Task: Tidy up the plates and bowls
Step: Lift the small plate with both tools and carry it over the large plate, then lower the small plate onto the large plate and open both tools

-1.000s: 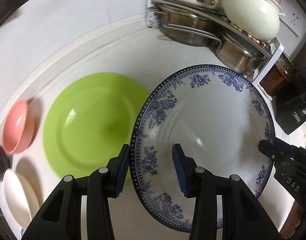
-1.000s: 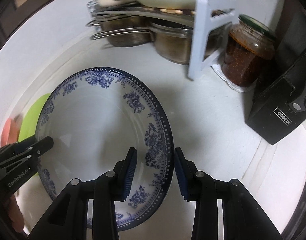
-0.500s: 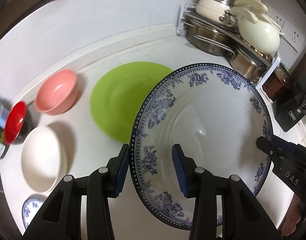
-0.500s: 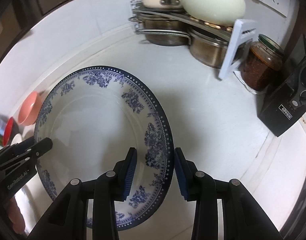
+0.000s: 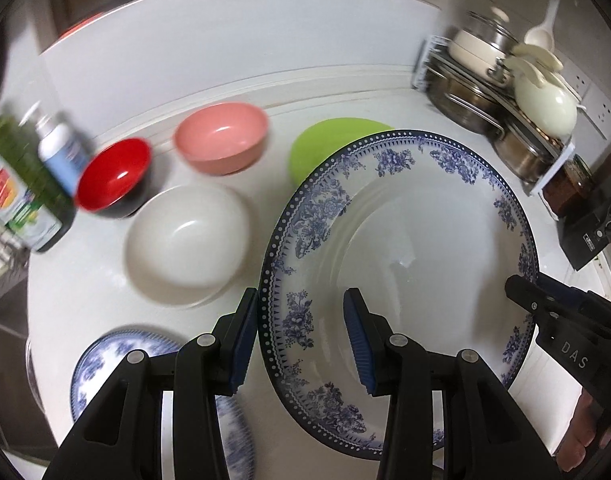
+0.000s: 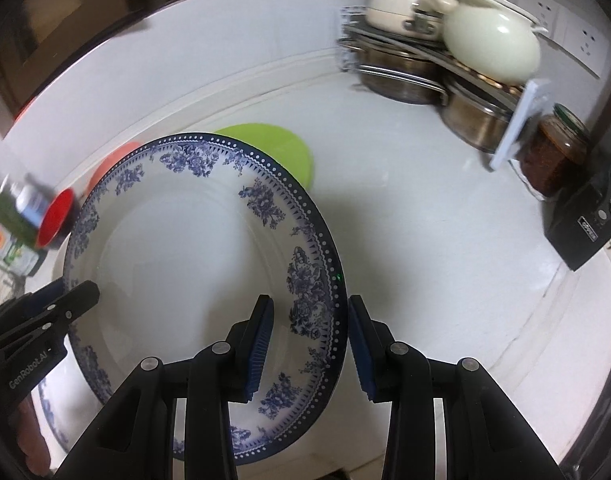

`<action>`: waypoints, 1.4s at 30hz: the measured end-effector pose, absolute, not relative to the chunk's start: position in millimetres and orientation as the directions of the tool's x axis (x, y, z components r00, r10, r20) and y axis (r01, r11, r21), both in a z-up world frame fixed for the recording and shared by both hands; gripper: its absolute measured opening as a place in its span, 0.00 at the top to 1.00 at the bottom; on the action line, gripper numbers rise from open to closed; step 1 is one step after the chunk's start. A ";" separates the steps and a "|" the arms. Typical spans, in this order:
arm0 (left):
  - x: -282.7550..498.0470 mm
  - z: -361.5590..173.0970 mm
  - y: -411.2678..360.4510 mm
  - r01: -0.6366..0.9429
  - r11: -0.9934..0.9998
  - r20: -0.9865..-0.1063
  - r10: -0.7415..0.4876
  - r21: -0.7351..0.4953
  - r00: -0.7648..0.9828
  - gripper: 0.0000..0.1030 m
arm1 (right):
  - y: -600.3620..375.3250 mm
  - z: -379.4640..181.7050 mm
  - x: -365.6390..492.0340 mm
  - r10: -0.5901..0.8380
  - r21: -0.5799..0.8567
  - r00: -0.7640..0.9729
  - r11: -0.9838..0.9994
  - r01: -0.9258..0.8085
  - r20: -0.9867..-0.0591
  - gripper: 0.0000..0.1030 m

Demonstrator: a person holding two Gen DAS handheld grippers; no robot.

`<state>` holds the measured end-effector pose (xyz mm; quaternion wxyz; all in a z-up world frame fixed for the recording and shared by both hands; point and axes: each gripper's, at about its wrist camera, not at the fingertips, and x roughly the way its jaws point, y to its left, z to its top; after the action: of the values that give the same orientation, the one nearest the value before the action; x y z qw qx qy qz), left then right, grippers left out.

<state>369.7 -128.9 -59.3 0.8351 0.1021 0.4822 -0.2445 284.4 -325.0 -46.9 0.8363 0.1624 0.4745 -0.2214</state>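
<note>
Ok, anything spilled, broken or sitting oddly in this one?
Nothing stands out. The blue floral plate is intact, gripped at opposite rims by the left claw and the right claw. The pink bowl, red bowl and white bowl sit upright on the counter, no spills visible.

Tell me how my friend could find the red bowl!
Start at the white counter and find the row of bowls left of the big blue-flowered plate. The red bowl sits beside the pink bowl, nearest the blurry bottles. It alone is shiny red inside and dark outside.
</note>
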 end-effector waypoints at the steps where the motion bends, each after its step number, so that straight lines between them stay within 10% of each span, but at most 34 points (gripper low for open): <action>1: 368.9 -59.4 -121.7 0.498 0.865 -0.856 -0.305 -0.065 0.418 0.59 | -319.1 -46.9 285.3 -0.212 0.062 0.453 0.854 0.517 -0.866 0.62; 42: 342.1 -102.0 130.8 0.089 0.994 -0.915 -0.089 -0.058 0.393 0.59 | -74.0 -75.4 343.8 0.038 0.071 0.435 0.996 0.060 -0.900 0.62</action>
<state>342.1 130.8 -102.0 0.8345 0.0001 0.5484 -0.0531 343.8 -74.0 -75.4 0.8457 0.0460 0.5316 -0.0065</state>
